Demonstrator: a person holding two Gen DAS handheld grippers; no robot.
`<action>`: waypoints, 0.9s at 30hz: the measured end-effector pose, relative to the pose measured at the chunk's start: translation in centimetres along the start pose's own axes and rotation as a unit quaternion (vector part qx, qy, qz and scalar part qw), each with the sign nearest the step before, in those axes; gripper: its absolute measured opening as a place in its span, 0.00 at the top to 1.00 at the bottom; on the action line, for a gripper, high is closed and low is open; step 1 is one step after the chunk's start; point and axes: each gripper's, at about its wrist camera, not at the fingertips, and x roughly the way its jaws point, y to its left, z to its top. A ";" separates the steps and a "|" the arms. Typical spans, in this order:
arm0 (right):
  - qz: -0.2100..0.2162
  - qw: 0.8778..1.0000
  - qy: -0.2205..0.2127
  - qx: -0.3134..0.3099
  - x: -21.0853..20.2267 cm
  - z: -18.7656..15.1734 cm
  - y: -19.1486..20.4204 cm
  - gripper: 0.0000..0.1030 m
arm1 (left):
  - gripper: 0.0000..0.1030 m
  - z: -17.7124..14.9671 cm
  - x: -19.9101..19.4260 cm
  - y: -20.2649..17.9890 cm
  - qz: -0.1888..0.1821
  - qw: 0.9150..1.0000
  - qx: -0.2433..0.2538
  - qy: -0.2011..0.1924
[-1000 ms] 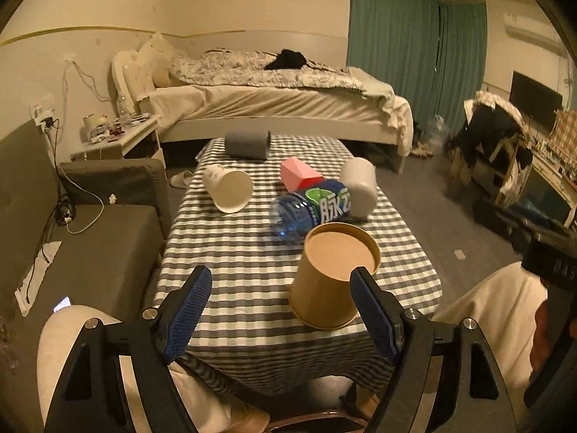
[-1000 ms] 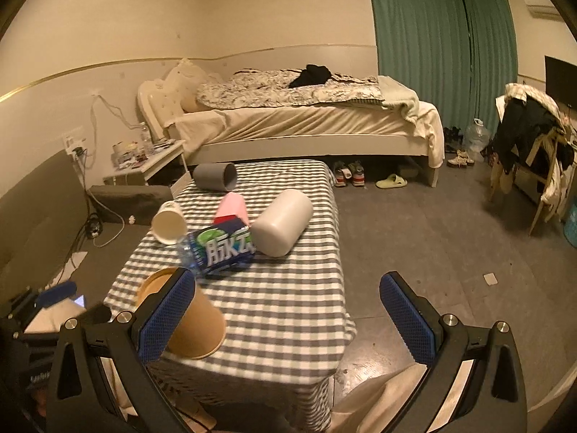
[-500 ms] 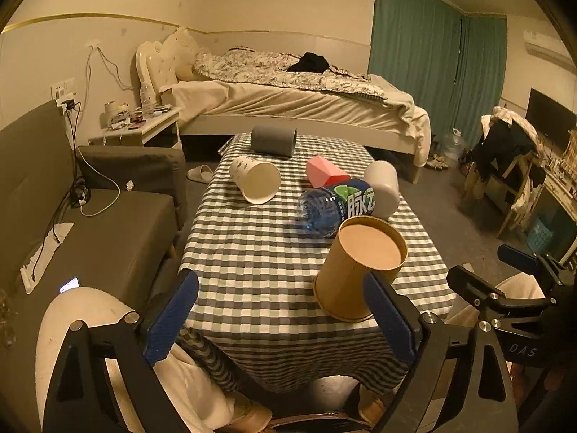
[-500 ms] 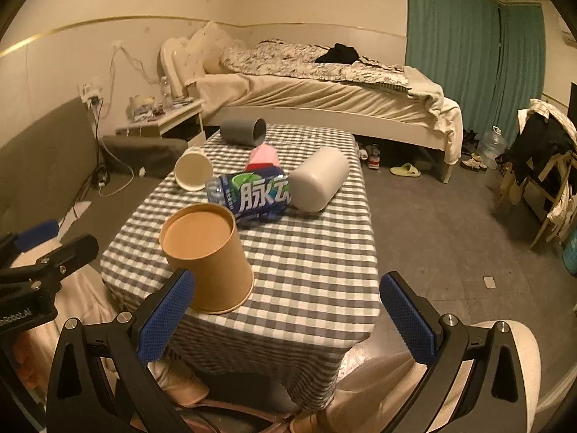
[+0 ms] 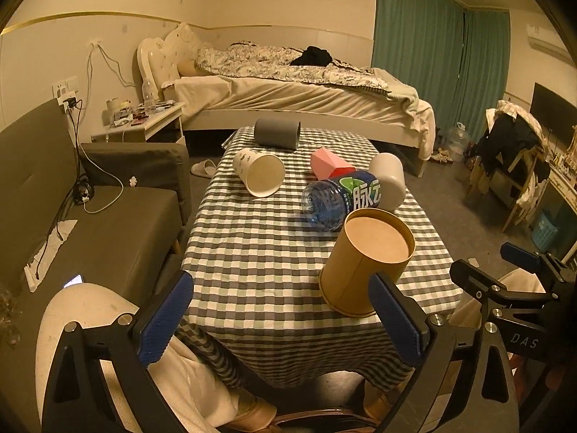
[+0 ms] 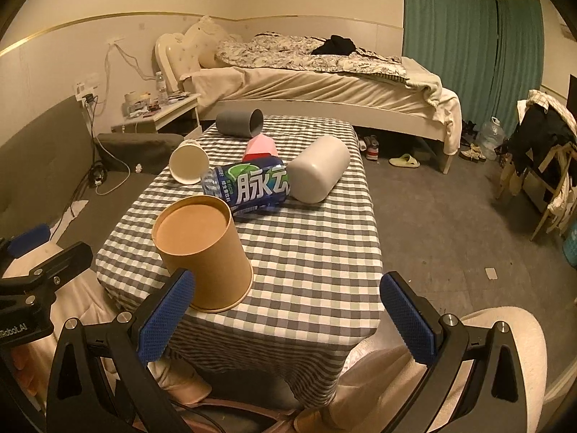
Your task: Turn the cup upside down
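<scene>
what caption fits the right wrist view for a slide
Open right tongs behind an upside-down brown paper cup on the checkered table, bottle and tipped cups beyond.

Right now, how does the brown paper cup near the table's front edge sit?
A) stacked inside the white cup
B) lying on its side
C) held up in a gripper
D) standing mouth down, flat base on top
D: the brown cup stands on the checked table with its wide rim down and closed base on top, and both the left gripper and right gripper are open and holding nothing.
</scene>
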 end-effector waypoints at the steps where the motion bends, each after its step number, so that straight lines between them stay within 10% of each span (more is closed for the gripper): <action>1: 0.000 1.000 0.000 0.001 0.0 0.0 0.0 0.00 | 0.02 0.0 0.0 0.0 0.000 1.000 0.000 0.001; 27: 0.000 1.000 0.002 0.002 -0.1 -0.1 0.1 0.00 | 0.02 0.0 0.0 0.1 0.001 1.000 -0.002 0.003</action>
